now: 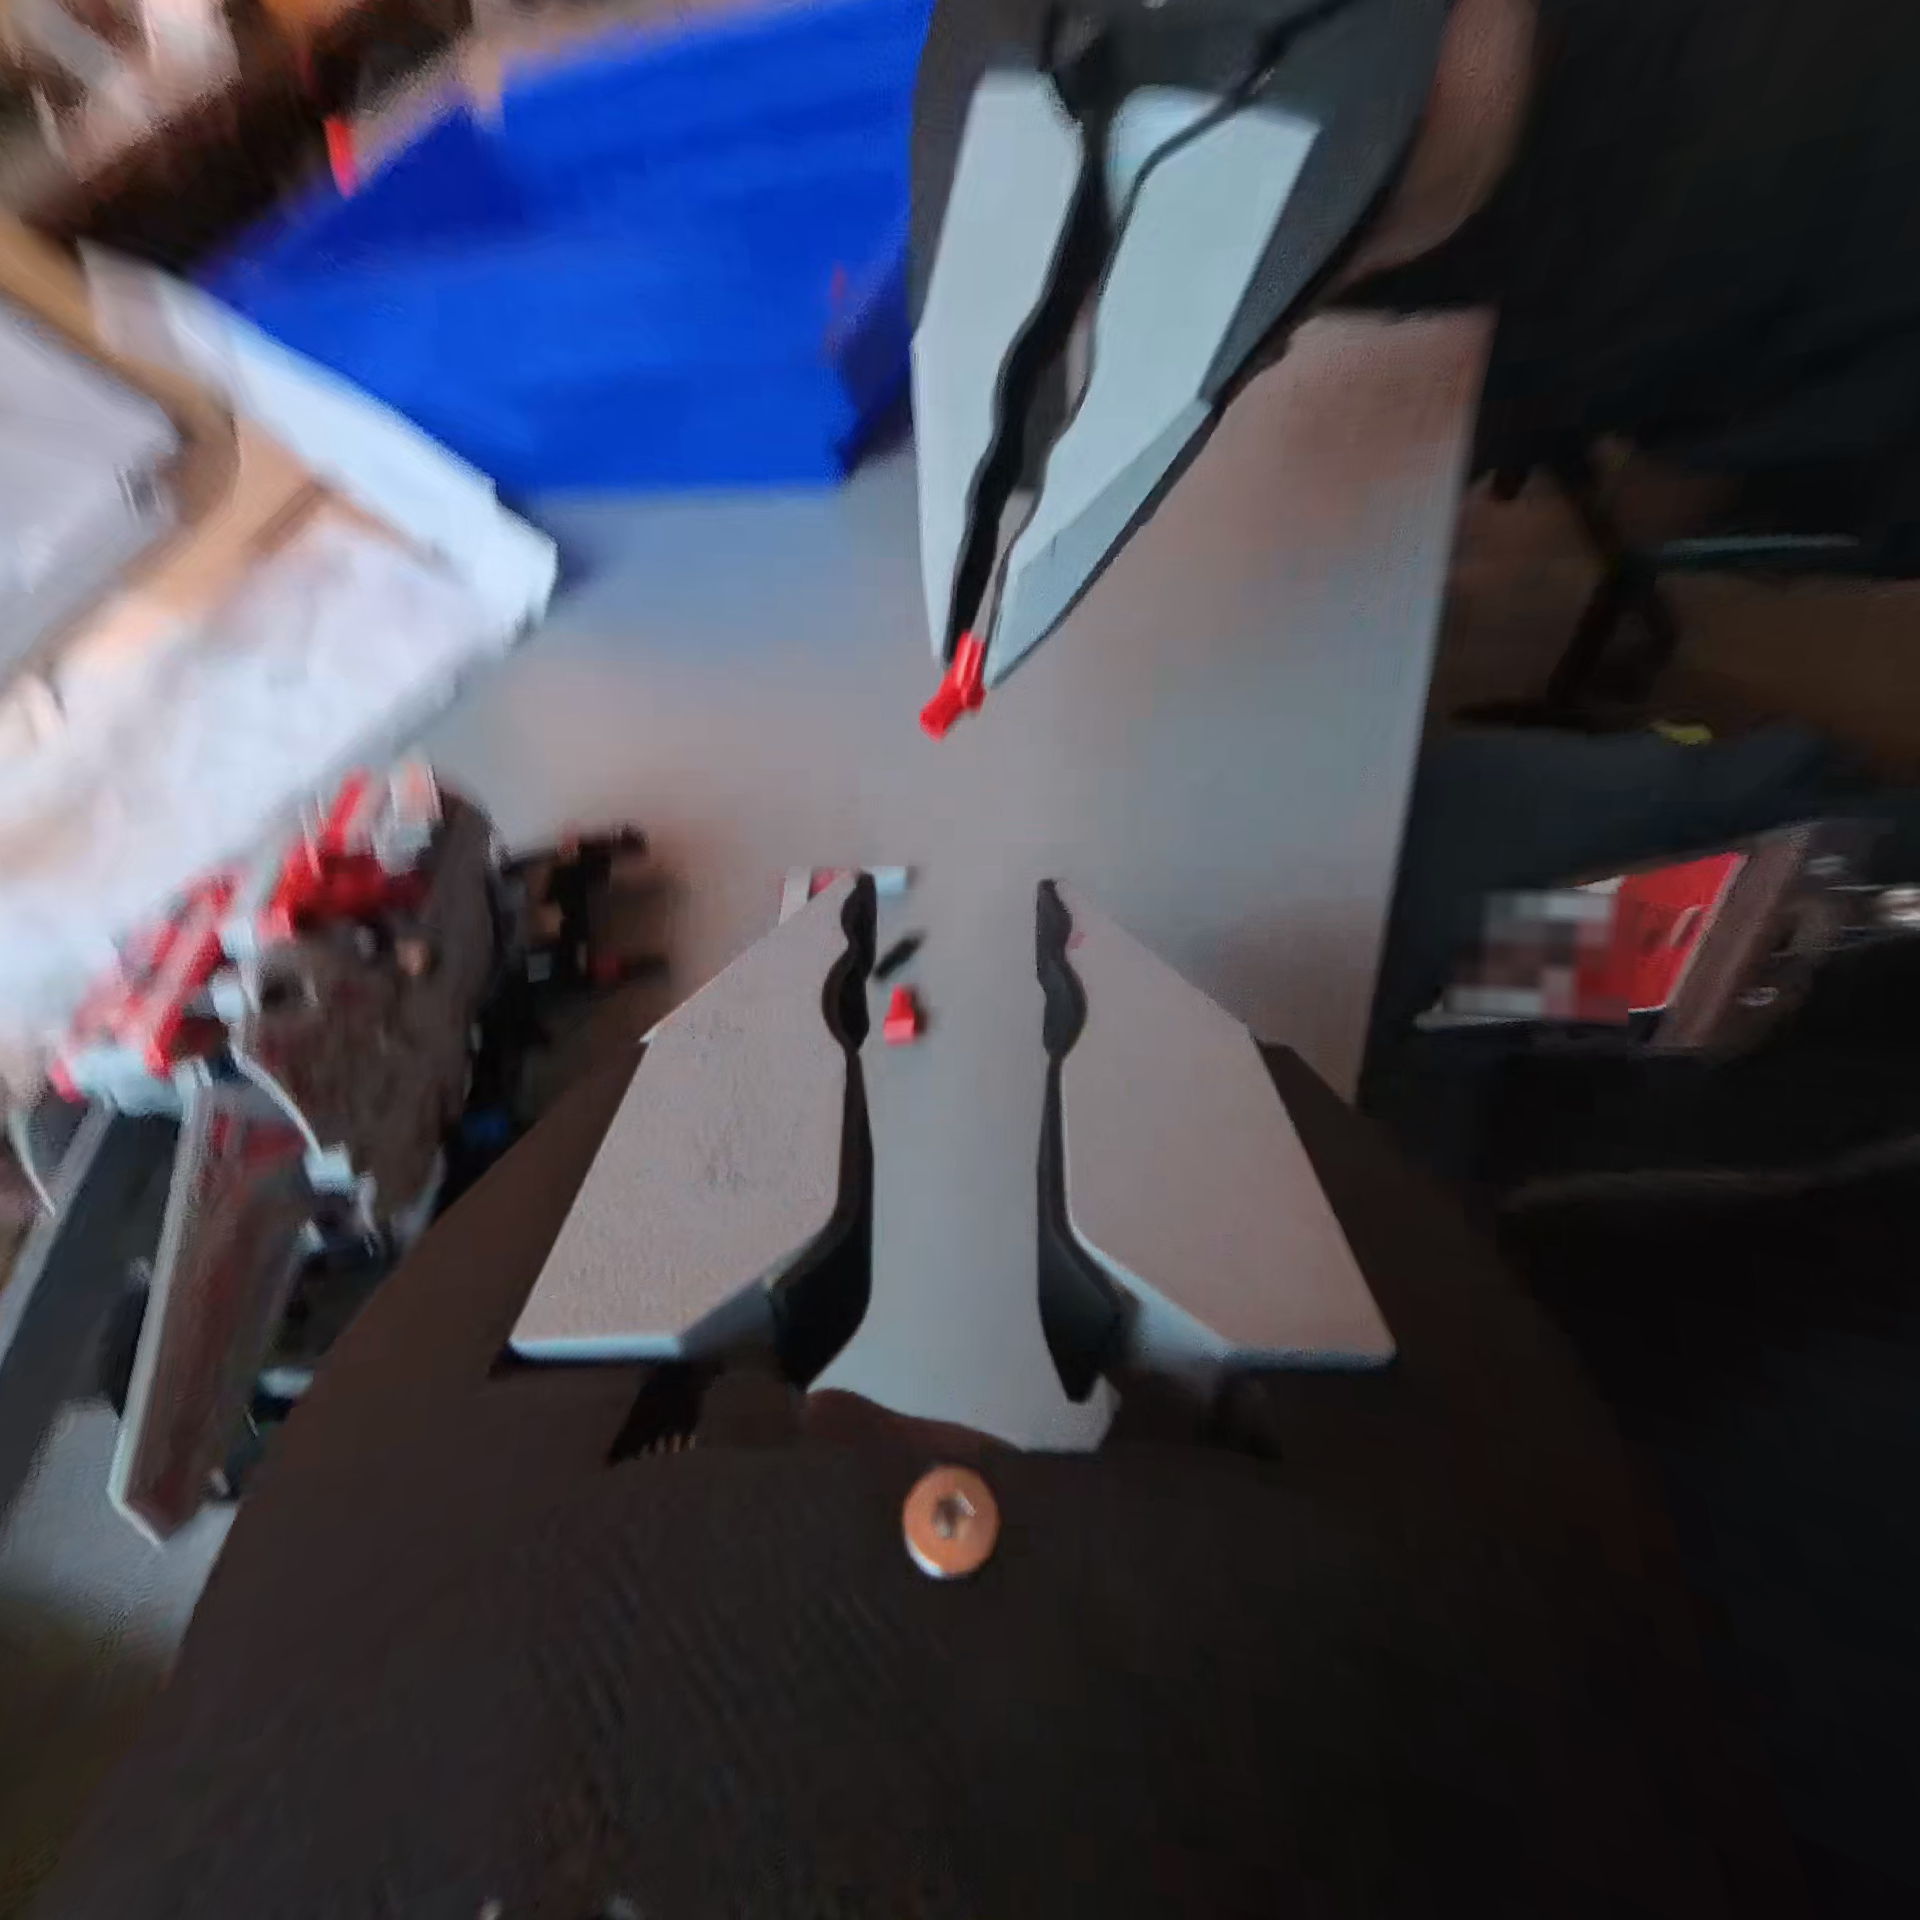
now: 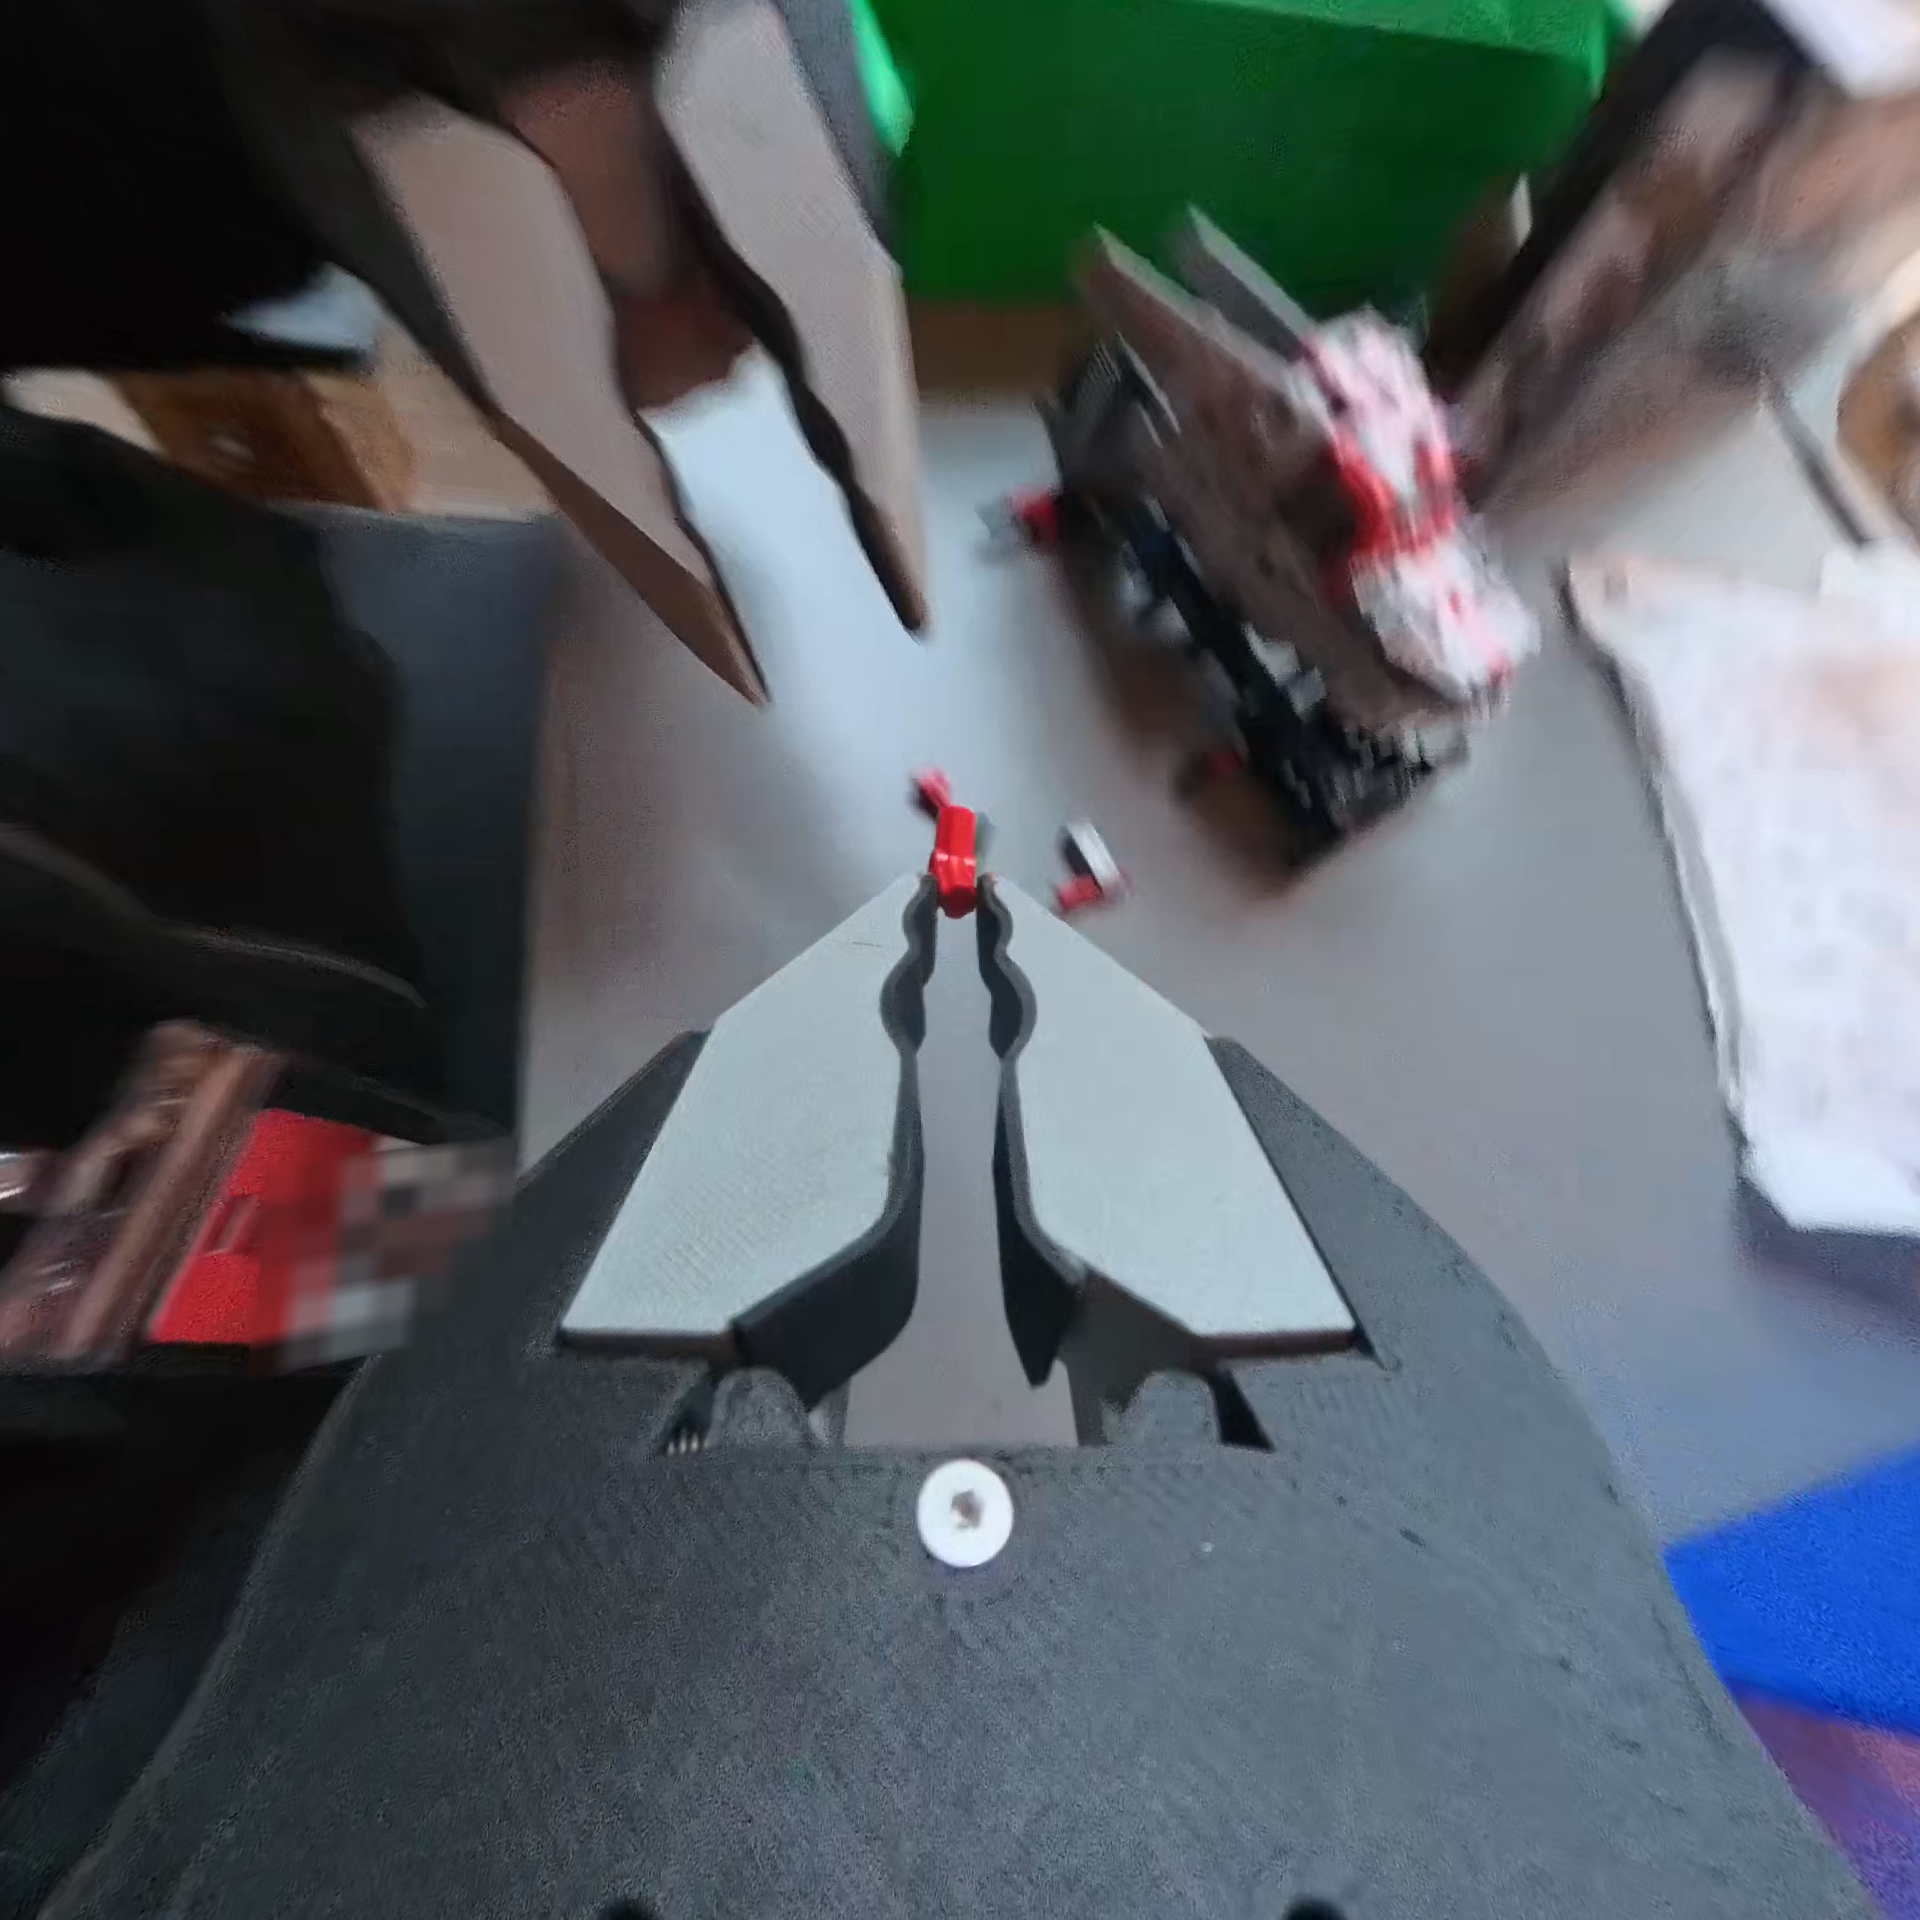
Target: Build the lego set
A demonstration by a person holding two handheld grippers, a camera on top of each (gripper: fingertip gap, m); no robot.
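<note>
My right gripper [image 2: 956, 883] is shut on a small red lego piece [image 2: 954, 847], which sticks out past its tips above the grey table [image 2: 1299, 1091]. It also shows in the left wrist view [image 1: 977, 657], coming down from the top with the red piece [image 1: 954, 688]. My left gripper [image 1: 954, 899] is open and empty; in the right wrist view it [image 2: 831, 660] hangs at the upper left. A loose red piece [image 1: 902, 1013] and a small black piece [image 1: 896, 951] lie on the table between its fingers. The partly built black and red model [image 2: 1257, 644] stands to the right.
Loose red pieces [image 2: 1086, 878] lie near the right gripper's tips. The model [image 1: 312, 935] and a white booklet [image 1: 229, 582] are at the left, with a blue bin [image 1: 623, 312] behind. A green bin [image 2: 1247, 135] is at the back and a red box [image 2: 270, 1236] at the left. About 5 centimeters separates my left fingertips from my right.
</note>
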